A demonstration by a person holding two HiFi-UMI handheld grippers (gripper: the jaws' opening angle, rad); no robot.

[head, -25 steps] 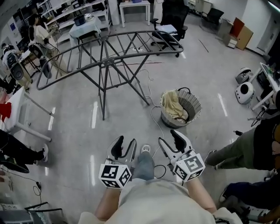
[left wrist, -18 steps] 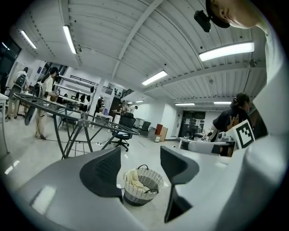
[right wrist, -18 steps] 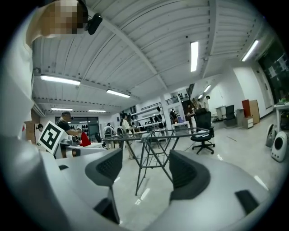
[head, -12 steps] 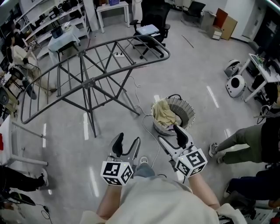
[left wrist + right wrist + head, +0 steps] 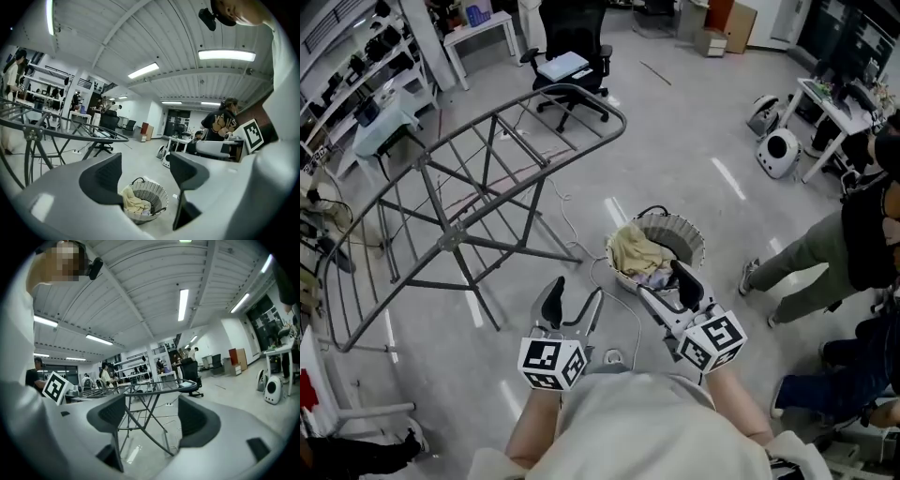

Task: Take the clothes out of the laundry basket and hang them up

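When going for the round grey woven laundry basket [image 5: 690, 234], best to start with the top piece. Sits on the shiny grey floor [image 5: 694, 131] ahead and a bit to the right, showing just past the tip of the right claw [image 5: 662, 287] in the head view. Holds a crumpled pale yellow cloth [image 5: 635, 250] heaped on its left side, with small bits of other clothes peeking out below. Off to the left, well apart from the basket: a big grey metal drying rack [image 5: 441, 241], bare of clothes.

Both claws spread wide, having just been opening. Nothing between the jaws of the left claw [image 5: 576, 292]; only the basket far off, seen through the gap. Nothing between the jaws of the right claw either; only the rack's legs far behind. Both empty, then, held about level and not yet at the basket.

To do this step well:

- Tip one claw down and bring it straight over the yellow cloth.
- Keep the jaws wide until well down on both sides of a thick fold.
- Pinch cloth only, never the basket's rim or its thin black handle [image 5: 653, 209].
- Squeeze firmly, since soft cloth probably slips from a weak grip.
- Lift slowly and straight up, to keep from tipping the basket or dragging it along.
- Catch a second corner with the other claw once up in the air, ready for spreading flat over a rack bar.
- Shake off any small piece clinging underneath before walking over to the rack.
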